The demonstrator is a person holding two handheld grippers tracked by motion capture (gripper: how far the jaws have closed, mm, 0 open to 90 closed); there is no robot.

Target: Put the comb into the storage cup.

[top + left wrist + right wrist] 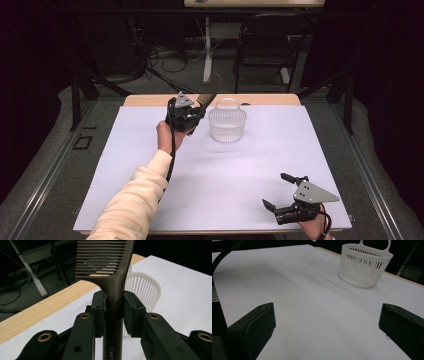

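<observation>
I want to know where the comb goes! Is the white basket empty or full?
Empty, as far as shows. In the high view the basket has nothing inside; the comb is outside it, clamped by the left gripper.

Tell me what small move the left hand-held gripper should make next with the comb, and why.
Probably carry the comb right, over the white basket. The left hand-held gripper is clamped on its handle beside the basket's rim, not above the opening.

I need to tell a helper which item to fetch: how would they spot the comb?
On the white sheet that covers the table, look near the far edge, just left of the white slotted basket. There the left tool grips a dark brown comb by its handle, teeth raised above the tabletop.
</observation>
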